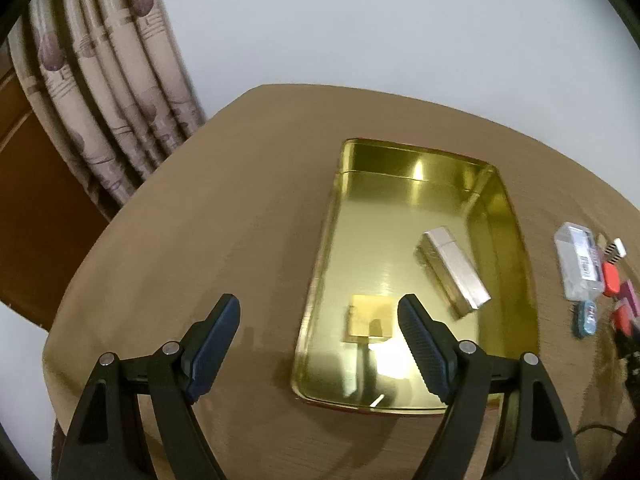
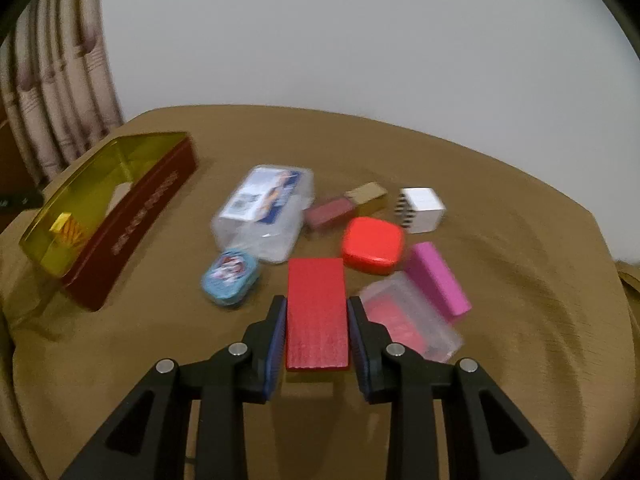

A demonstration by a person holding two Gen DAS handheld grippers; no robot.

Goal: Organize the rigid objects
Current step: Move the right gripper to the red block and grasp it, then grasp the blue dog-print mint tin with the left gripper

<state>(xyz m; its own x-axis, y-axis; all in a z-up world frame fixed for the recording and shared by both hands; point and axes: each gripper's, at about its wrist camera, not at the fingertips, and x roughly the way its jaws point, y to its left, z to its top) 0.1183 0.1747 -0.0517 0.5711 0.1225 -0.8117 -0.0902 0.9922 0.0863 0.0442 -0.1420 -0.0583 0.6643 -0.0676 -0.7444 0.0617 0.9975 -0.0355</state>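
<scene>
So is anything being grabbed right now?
Yes. The right hand-held gripper clamps the red block by its two long sides, near its closer end. The left hand-held gripper is open and empty.

1. The red tin (image 2: 132, 232), left of the right gripper's fingers, bore a line of pale lettering along its side, too blurred to read.
2. The clear plastic box (image 2: 264, 208), beyond the fingers, carried a printed label with what looked like a code square; nothing was legible.
</scene>
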